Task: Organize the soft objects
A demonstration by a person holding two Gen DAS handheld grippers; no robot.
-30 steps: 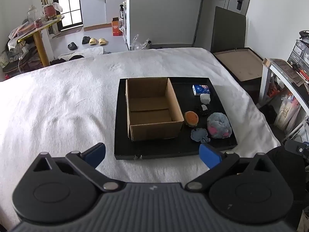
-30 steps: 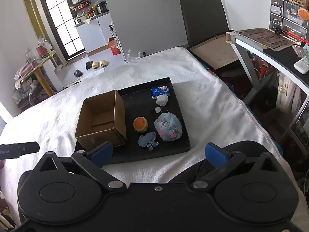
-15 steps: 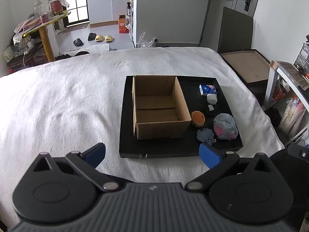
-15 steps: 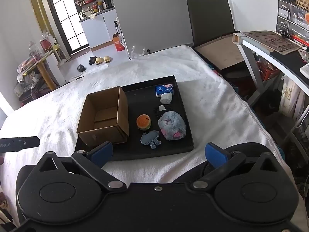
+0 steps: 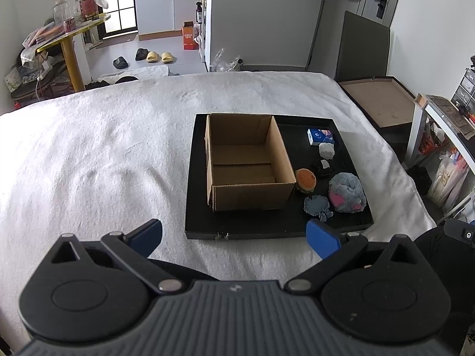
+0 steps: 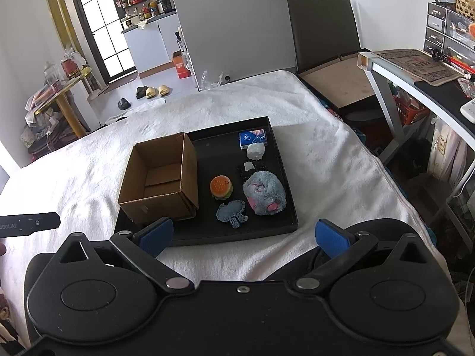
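**Both claws wide, soft things on the tray ahead**

My left claw hangs above the white bed, its blue pads spread far apart with nothing between them. Ahead of it and a little to the right lies the black tray. On the tray's left half stands the box, upright and open at the top, its bare floor showing.

Just right of the box, touching its near corner, sits the burger. Beyond the burger is a small black thing with a white patch; I cannot tell what it is. Farther out lie a pale lump and, at the tray's far right corner, the blue pack.

Nearest my right claw, which is also splayed and holds nothing, the flat blue toy lies close to the tray's near edge. Just right of it, the fluffy grey-blue plush with pink patches rests near the tray's right rim. A black piece of the other tool juts in at the left of my right view.
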